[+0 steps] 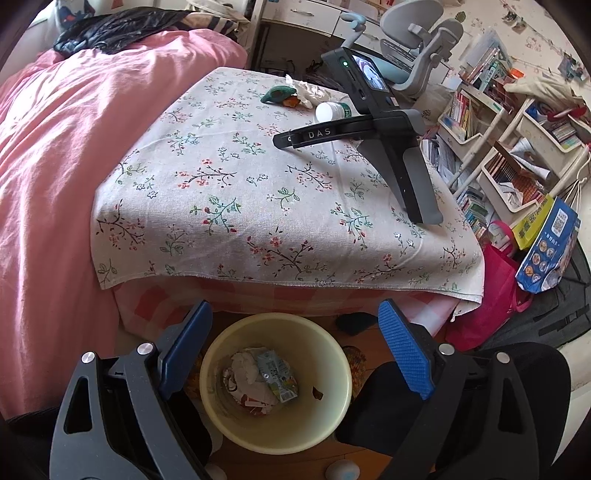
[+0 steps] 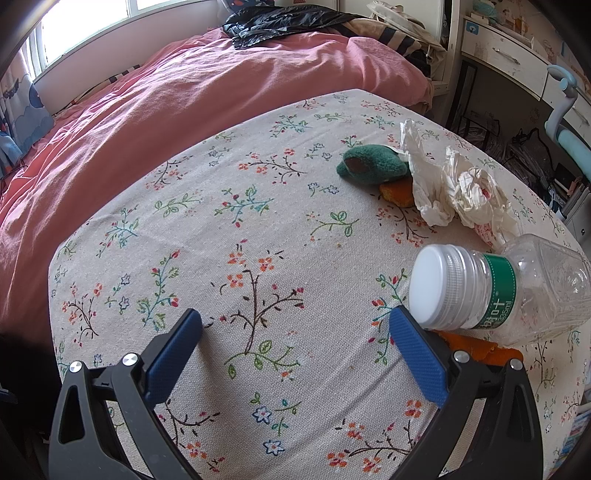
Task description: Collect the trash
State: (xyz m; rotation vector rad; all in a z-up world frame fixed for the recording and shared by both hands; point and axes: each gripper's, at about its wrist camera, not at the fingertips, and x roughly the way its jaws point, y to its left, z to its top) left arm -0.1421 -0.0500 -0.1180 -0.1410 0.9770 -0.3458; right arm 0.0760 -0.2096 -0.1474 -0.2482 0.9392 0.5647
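Note:
My left gripper (image 1: 295, 314) is open and empty, held above a cream waste bin (image 1: 332, 417) on the floor; crumpled paper and a drink carton (image 1: 277, 376) lie inside. My right gripper (image 2: 295, 325) is open and empty, low over the floral tablecloth (image 2: 258, 240); it also shows in the left wrist view (image 1: 284, 142). An empty clear plastic bottle (image 2: 517, 288) with a white cap lies on its side just right of the right fingertip. Crumpled white tissues (image 2: 454, 184), orange peel pieces (image 2: 476, 349) and a green plush avocado (image 2: 373, 166) lie beyond.
A pink duvet (image 1: 74, 147) covers the bed left of the table, with a black jacket (image 2: 280, 20) on it. A grey chair (image 1: 417, 44), bookshelves (image 1: 509, 147), a pink bag (image 1: 487, 295) and a blue paper bag (image 1: 550, 247) crowd the right side.

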